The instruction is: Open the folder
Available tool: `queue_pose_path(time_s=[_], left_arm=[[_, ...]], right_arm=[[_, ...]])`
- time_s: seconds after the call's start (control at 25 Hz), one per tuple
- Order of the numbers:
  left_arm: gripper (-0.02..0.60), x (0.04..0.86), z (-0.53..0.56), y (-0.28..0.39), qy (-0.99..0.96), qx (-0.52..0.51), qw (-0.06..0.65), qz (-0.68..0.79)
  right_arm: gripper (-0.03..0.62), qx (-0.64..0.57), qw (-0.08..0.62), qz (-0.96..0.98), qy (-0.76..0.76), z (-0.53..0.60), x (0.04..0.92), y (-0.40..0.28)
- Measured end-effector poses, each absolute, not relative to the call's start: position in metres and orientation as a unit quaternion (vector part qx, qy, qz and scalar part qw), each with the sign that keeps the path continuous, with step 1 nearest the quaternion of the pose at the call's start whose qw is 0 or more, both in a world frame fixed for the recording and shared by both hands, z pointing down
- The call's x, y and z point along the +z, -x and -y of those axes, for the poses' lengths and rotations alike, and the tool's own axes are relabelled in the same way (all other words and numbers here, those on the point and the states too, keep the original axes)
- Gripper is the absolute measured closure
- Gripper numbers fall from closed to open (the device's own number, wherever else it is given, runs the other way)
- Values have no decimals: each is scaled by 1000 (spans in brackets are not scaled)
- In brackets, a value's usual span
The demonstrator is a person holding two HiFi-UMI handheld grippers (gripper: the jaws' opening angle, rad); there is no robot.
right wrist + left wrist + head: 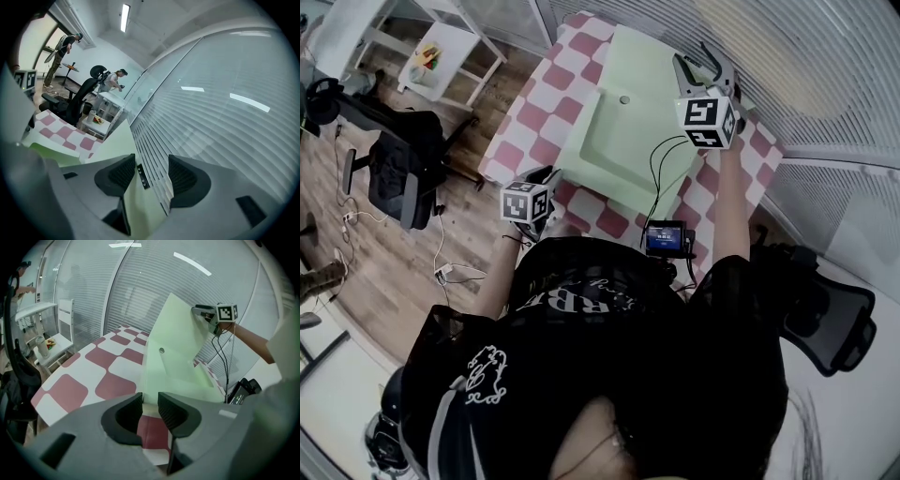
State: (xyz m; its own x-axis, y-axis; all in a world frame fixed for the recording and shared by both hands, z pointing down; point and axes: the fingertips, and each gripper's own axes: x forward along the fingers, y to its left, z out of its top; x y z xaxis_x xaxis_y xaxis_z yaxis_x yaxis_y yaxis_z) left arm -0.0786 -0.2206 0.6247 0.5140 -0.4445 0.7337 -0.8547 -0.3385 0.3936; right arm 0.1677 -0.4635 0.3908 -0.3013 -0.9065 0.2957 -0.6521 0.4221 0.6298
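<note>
A pale green folder (623, 131) lies on the red-and-white checked table (544, 94). Its top flap (180, 329) stands raised and tilted, and a round snap (161, 350) shows on the part below. At the flap's far upper edge is my right gripper (701, 64), also seen across the table (201, 311). The right gripper view shows its jaws (151, 173) wide apart, open, with the flap's edge (117, 140) between them beside the left pad, not pinched. My left gripper (551, 176) rests at the folder's near left corner. Its jaws (150, 404) stand a narrow gap apart, the folder's near edge at their tips.
A small screen device (666, 239) with black cables sits at the table's near edge. Slatted blinds (211, 117) run close along the table's far and right sides. A black office chair (403, 173) and a white shelf unit (441, 56) stand left; another chair (830, 323) right.
</note>
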Motion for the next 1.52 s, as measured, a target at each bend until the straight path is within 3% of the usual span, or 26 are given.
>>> queue_pose_path(time_s=[0.28,0.6,0.76,0.88,1.0,1.28,1.52], left_arm=[[465,628,223,78,-779,251,393,418],[465,627,221,79,-780,257,392,415],[466,627,219,78,-777,258,391,420],[466,626,221,78,-775,258,390,425],[466,625,223,78,-772,258,391,428],[466,626,221,80,-768,257,393,436],[466,624,221,80,-764,263,395,438]], right_arm=[[386,-155,325,739,-570,432,395,-237],[387,-19,251,706,-662,417,436,-325],[401,14,197,699,-687,432,443,-338],[399,-19,201,696,-689,445,432,-331],[359,-17,189,688,-700,446,427,-327],[366,161,111,684,-702,421,493,-354],[401,257,136,656,-696,421,559,-366]])
